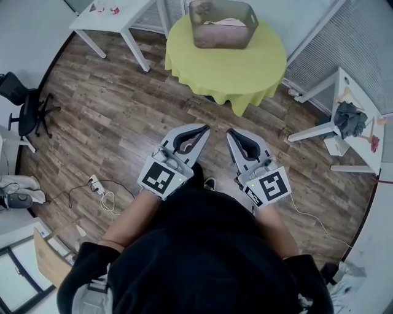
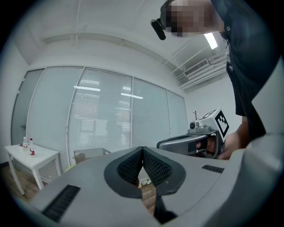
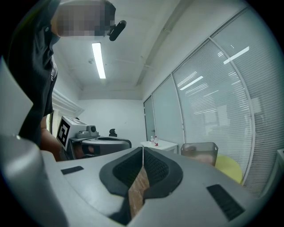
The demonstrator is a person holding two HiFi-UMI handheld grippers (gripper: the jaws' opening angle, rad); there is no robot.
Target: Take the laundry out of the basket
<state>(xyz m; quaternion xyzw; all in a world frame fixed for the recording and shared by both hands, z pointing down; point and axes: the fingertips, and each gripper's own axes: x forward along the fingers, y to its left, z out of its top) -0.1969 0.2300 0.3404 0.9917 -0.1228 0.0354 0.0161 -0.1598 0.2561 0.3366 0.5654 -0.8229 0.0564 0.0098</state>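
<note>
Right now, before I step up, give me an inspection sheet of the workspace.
Surface: round table under a yellow-green cloth.
Job's things: grey basket on the table; pale laundry inside, not yet out.
Clutter: dark cloth on the white table at right; small bottles on the white table at left.
Grippers: left gripper and right gripper shut, empty, short of the table.
Cables: white cable on the floor at left; cord trailing behind the right gripper.
Surroundings: wood floor, office chair.
</note>
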